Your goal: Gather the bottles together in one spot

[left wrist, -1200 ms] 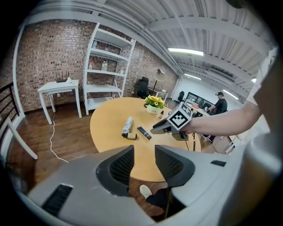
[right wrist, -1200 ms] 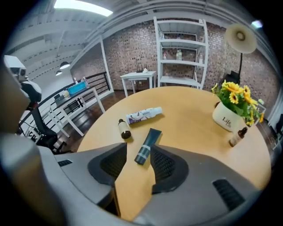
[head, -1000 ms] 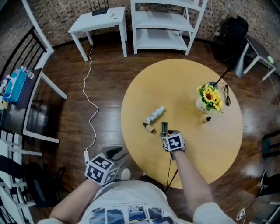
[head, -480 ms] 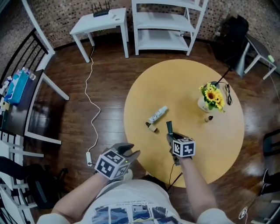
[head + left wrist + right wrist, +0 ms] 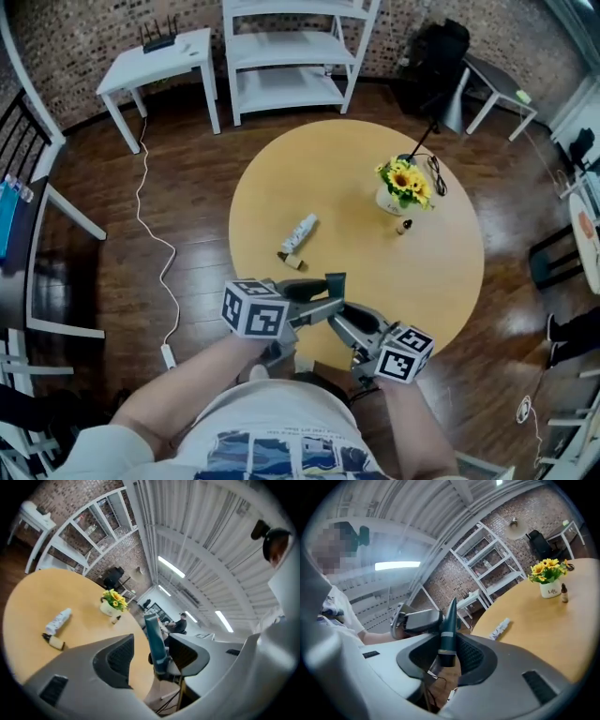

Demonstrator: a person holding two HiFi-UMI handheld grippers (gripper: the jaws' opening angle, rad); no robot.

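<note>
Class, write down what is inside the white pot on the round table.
Yellow sunflowers with green leaves stand in the white pot. The blooms cover its mouth, so whatever fills it cannot be seen.

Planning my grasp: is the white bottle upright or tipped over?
Tipped over: the white bottle lies flat on its side on the round table.

Even indoor light; ceiling strip lights (image 5: 171, 567) glare; fisheye edges warp and darken
</note>
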